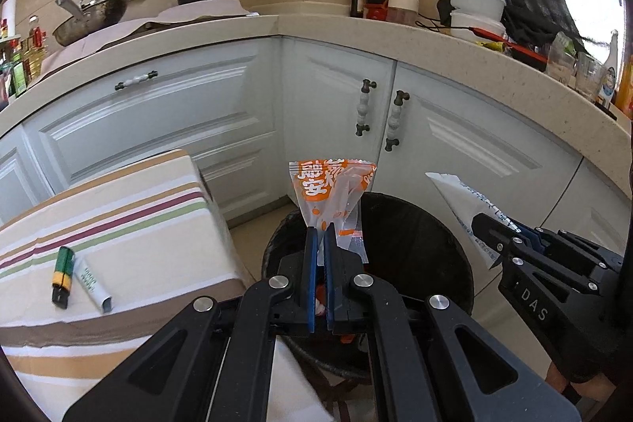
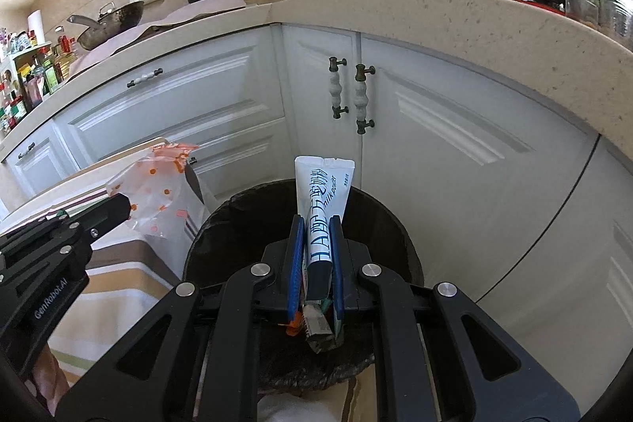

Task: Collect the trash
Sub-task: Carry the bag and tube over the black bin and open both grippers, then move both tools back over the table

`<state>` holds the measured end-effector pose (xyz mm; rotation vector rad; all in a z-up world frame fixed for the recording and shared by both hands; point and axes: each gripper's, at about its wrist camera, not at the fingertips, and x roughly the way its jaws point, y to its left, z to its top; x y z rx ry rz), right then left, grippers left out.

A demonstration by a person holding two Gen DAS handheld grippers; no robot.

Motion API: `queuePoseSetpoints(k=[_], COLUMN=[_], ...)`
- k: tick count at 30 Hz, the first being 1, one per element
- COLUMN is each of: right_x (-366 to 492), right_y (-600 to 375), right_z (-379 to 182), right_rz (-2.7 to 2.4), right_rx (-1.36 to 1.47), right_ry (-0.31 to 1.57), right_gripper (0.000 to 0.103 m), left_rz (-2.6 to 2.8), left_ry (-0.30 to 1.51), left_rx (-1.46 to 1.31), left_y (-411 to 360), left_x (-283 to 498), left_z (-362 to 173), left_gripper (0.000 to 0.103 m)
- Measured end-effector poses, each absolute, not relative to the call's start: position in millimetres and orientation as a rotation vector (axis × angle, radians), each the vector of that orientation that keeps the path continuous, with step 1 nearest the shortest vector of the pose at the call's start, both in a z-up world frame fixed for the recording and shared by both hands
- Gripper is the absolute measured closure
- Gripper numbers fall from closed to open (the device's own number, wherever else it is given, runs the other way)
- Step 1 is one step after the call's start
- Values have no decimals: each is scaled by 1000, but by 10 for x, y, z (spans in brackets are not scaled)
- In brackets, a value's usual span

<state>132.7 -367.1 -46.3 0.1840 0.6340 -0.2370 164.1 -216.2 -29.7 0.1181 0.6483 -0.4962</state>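
Two claws: both are loaded and both hang over the same bin, so this reads as the drop-off stage.
Left claw (image 1: 321, 230): pinched nearly closed on the neck of a crumpled clear plastic wrapper with orange print (image 1: 332, 192); the wrapper stands up past the fingertips, above the near-left part of the bin mouth.
Right claw (image 2: 316, 224): clamped on a white sachet with blue lettering (image 2: 322, 200), gripped low so the flat sealed end points up and away, over the middle of the bin.
Why held so: my read is that each piece is gripped by one end so it can fall straight down once the fingers part.
Bin: a round black trash bin lined with a dark bag (image 2: 221, 224) stands on the floor in front of the white cabinet doors (image 2: 455, 145); some scraps lie inside, including a brownish folded packet and a bit of orange, though the dark interior hides the rest.
Left of the bin: a counter under a striped cloth (image 1: 130, 208), carrying a green and yellow lighter (image 1: 63, 275) and a small white tube (image 1: 93, 283) just beside each other, likely next in line.
Next move: spreading both claws should do it; the light wrapper might cling to a pad.
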Motion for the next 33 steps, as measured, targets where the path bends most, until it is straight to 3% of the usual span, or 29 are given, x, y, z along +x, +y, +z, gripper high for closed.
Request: queuePoseSetpoints(k=[5,11,24,33], right_x=[1417,1468,1461,1580], right_y=[-3755,-3841,-3663,-3040], right_z=[-513,-557,-520,-434], right_rz=[-255,-281,-245,-96], right_rx=[195,203,209,175], right_ry=[634,639,649,660], right_gripper=[83,78,75,75], left_rz=[-501,-490,-436,-286], left_ry=[665,701,704,713], left_rx=[116,87,64,41], left_y=[-2234,-2225,-1891,-1139], left_x=[1741,1841,1742,1609], left_z=[-369,-458,-378,-356], left_gripper=[98,77,57,52])
